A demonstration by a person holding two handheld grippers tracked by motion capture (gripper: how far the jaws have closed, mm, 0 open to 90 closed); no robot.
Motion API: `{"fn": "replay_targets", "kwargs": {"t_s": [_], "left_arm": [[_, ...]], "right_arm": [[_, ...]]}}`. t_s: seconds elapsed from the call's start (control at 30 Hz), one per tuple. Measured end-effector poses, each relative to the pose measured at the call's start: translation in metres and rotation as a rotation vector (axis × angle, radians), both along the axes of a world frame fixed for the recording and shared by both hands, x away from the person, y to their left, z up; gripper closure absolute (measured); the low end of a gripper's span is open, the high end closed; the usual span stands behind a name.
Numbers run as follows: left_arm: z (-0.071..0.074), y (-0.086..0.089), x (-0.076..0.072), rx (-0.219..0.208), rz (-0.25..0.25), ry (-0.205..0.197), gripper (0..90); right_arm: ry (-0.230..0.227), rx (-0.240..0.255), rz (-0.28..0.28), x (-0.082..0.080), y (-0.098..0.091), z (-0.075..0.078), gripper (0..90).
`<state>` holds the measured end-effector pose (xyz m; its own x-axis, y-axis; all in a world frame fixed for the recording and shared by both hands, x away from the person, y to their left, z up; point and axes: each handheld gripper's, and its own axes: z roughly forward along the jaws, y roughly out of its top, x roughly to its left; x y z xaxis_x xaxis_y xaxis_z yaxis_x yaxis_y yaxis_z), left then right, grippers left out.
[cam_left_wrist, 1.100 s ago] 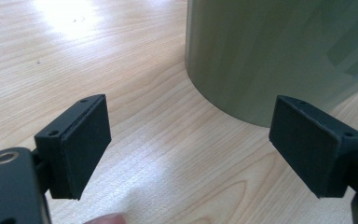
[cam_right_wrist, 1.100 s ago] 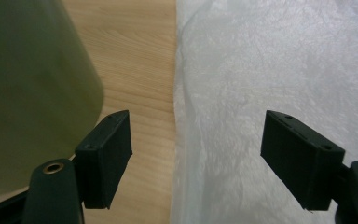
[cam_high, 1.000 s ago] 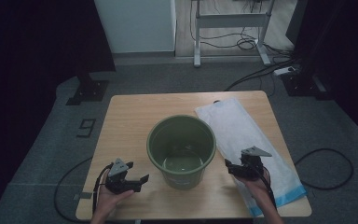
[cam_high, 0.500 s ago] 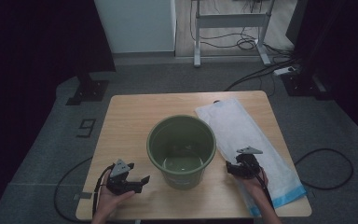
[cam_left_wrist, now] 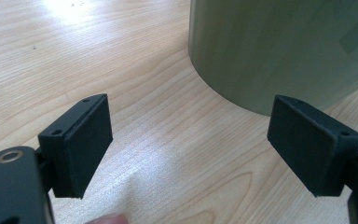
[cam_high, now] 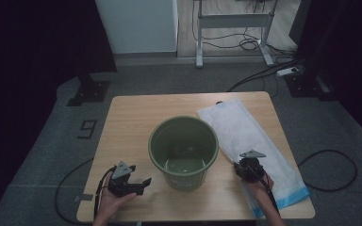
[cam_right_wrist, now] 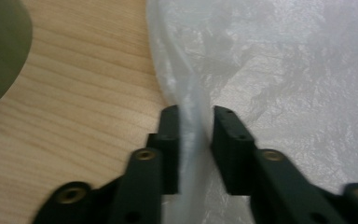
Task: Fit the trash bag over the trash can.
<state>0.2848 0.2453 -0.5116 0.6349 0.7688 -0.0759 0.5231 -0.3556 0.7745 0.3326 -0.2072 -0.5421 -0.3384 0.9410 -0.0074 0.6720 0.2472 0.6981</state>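
On the left of the high view, the left gripper (cam_high: 143,182) is resting low over the wooden table (cam_high: 132,117) in the person's left hand (cam_high: 109,202), its jaws standing wide apart with nothing but bare wood between them; in the left gripper view they are pointing toward the foot of the green bucket (cam_left_wrist: 279,46), which is sitting just beyond the far pad. The bucket (cam_high: 184,150) is standing upright near the middle of the table, its mouth facing up. To its right, the white plastic bag (cam_high: 250,141) is lying flat on the table, its long axis running from the far middle of the table toward the near right corner, with its blue-edged end (cam_high: 283,200) pointing at the person. The right gripper (cam_high: 248,172) is sitting over the bag's edge nearest the bucket. In the right gripper view its jaws are standing narrow, having just been closing, and a raised fold of the bag's edge (cam_right_wrist: 193,140) is running up between the pads (cam_right_wrist: 170,144); whether both pads are pressing on it cannot be told.
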Motion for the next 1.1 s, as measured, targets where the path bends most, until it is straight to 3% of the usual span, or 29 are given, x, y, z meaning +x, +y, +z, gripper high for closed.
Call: {"fn": "replay_targets", "kwargs": {"t_s": [0.17, 0.47, 0.5, 0.67, 0.77, 0.9, 1.0, 1.1], "left_arm": [[-0.001, 0.000, 0.000, -0.001, -0.001, 0.005, 13.9], [-0.002, -0.001, 0.001, 0.001, -0.004, 0.007, 13.9], [-0.002, -0.001, 0.001, -0.001, -0.002, 0.006, 13.9], [-0.001, 0.000, 0.001, -0.007, 0.000, 0.005, 14.0], [0.000, 0.000, 0.001, -0.007, -0.001, 0.003, 14.0], [0.001, -0.001, 0.001, -0.009, -0.003, -0.001, 14.0], [0.001, -0.001, 0.002, -0.011, -0.003, 0.000, 14.0], [0.002, 0.000, 0.002, -0.012, -0.003, -0.002, 14.0]], "right_arm": [[0.003, 0.004, 0.037, -0.005, -0.006, 0.000, 88.9], [0.026, 0.008, 0.092, -0.028, -0.024, 0.002, 89.4], [0.037, 0.016, 0.114, -0.038, -0.031, 0.002, 89.4], [0.051, 0.022, 0.172, -0.061, -0.048, 0.003, 88.5], [0.056, 0.019, 0.183, -0.066, -0.052, 0.003, 87.4], [0.062, 0.005, 0.186, -0.072, -0.057, 0.005, 79.1], [0.033, 0.019, 0.153, -0.073, -0.053, 0.008, 57.4], [0.011, 0.078, 0.118, -0.072, -0.042, 0.017, 42.8]]}}
